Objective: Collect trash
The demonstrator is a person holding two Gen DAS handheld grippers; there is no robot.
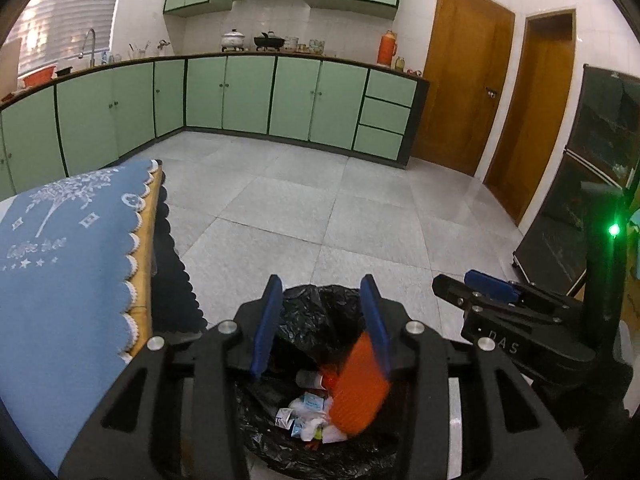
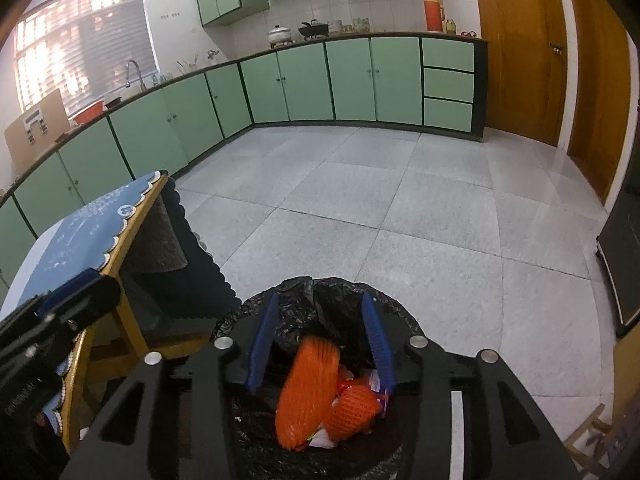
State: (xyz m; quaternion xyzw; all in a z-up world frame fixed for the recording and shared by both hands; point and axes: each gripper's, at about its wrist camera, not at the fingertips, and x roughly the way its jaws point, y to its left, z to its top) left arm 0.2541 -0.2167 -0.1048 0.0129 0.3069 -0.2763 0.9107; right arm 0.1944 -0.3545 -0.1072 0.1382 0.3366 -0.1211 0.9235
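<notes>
A bin lined with a black bag (image 1: 316,300) stands on the floor right below both grippers. My left gripper (image 1: 322,284) is open above it. A blurred orange foam net (image 1: 360,388) hangs in the bin mouth against the lower part of the right finger, not pinched. White paper scraps and small cartons (image 1: 308,412) lie inside. In the right wrist view my right gripper (image 2: 320,300) is open over the same bag (image 2: 304,288). One blurred orange net (image 2: 308,392) is loose between its fingers. Another orange net (image 2: 356,408) lies in the bin. The right gripper (image 1: 456,282) sits just right of the left one.
A wooden table with a blue scalloped cloth (image 1: 60,260) stands close on the left (image 2: 80,236). Grey floor tiles (image 2: 400,208) stretch to green cabinets (image 1: 248,96). Wooden doors (image 1: 460,80) and a dark glass cabinet (image 1: 580,200) are on the right.
</notes>
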